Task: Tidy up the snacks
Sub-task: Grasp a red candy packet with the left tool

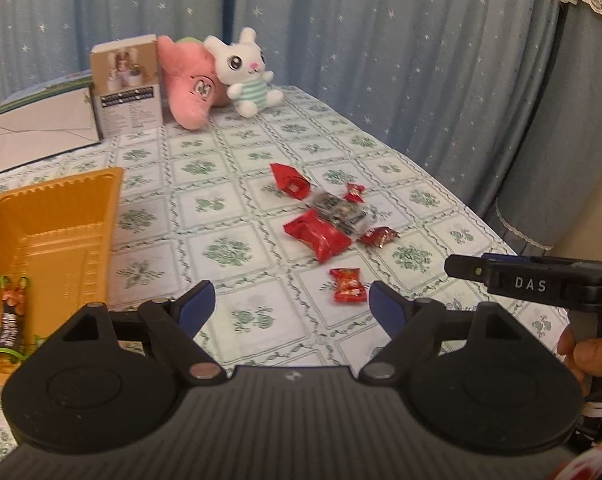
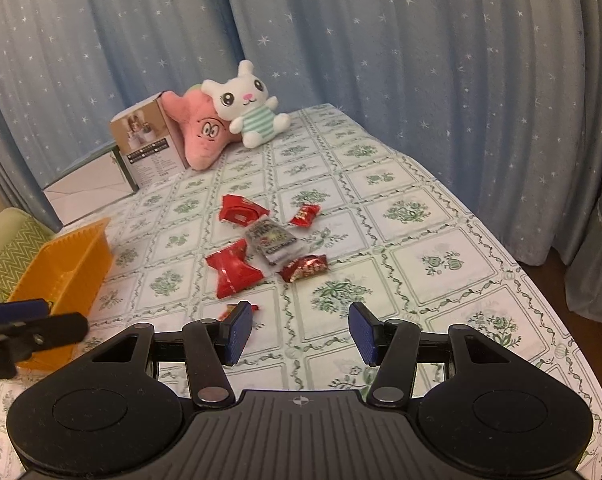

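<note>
Progress looks slight: one dark snack bar point(image 1: 10, 322) lies in the orange tray point(image 1: 57, 216) at the left of the desk point(image 1: 381, 152), and nothing else shows inside it, though part of its floor is hidden in both views. Six wrapped snacks remain loose on the patterned cloth. Farthest is a red packet point(image 1: 289, 179); near it sits a small red candy point(image 1: 354, 192). A grey-and-dark packet point(image 1: 341, 213) lies in the middle, touching or overlapping a large red pouch point(image 1: 317, 235). Just beside those is a shiny red-and-gold candy point(image 1: 379, 236). Nearest the claws is a red candy with twisted ends point(image 1: 347, 285).

The left claw point(image 1: 291, 302) stands wide with nothing between its fingers, hovering in front of that nearest candy. The right claw point(image 2: 300, 332) is moderately open and also empty, pointed toward the pile; it shows from the side in the left view, with a hand point(image 1: 581, 354) on its grip.

By my reading, the sorting has barely begun, and the nearest candy seems the likely next pick.
</note>
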`<state>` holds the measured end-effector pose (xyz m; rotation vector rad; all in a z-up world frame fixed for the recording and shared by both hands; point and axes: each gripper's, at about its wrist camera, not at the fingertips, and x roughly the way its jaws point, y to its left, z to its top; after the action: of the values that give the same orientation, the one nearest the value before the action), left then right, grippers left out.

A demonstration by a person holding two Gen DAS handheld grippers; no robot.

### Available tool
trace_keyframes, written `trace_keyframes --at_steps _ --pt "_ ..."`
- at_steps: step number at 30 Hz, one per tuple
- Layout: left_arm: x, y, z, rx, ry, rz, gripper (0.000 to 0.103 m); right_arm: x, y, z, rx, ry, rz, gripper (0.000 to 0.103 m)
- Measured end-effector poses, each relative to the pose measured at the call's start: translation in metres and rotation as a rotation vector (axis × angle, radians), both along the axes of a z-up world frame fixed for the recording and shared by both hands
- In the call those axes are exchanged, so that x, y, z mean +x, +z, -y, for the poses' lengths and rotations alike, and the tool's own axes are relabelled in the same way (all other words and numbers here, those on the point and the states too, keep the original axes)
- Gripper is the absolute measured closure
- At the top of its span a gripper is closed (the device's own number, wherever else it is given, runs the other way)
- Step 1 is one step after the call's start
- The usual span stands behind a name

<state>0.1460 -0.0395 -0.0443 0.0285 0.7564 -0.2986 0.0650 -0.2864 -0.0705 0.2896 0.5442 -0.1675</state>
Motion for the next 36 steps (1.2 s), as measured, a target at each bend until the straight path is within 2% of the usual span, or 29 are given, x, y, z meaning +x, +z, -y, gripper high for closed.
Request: trace_keyframes --at_steps 8,14,17,19,24,26,27,30,32,36 --pt "0.028 -0.037 0.037 0.013 -0.066 -0.043 0.021 0.011 -0.001 0.025 -0.031 -0.02 -0.02 0.049" --pt "0.05 -0.061 0.059 -0.003 -0.099 -0.066 0.035 0.017 -0.001 0.041 -0.031 -0.041 -0.031 0.049" --pt "0.059 -0.072 0.065 -0.01 -0.113 -0.06 0.047 0.021 0.0 0.045 -0.033 -0.048 -0.028 0.049" --pt "0.066 -0.078 0.069 -0.009 -0.119 -0.072 0.062 0.024 0.0 0.049 -0.024 -0.052 -0.028 0.049" --pt "0.074 -0.085 0.074 0.009 -0.134 -0.063 0.067 0.03 -0.001 0.054 -0.019 -0.058 -0.037 0.049" --pt "0.076 -0.089 0.076 0.031 -0.149 -0.066 0.072 0.031 -0.002 0.054 -0.018 -0.06 -0.041 0.049" --pt "0.076 -0.091 0.078 0.047 -0.156 -0.063 0.079 0.032 -0.002 0.053 -0.018 -0.059 -0.044 0.049" --pt "0.074 -0.092 0.077 0.065 -0.165 -0.051 0.079 0.035 -0.003 0.051 -0.023 -0.05 -0.049 0.049" --pt "0.071 -0.09 0.074 0.073 -0.164 -0.041 0.084 0.039 -0.003 0.05 -0.032 -0.039 -0.052 0.049" --pt "0.065 -0.081 0.056 0.074 -0.132 -0.028 0.084 0.051 -0.006 0.045 -0.047 -0.006 -0.063 0.049"
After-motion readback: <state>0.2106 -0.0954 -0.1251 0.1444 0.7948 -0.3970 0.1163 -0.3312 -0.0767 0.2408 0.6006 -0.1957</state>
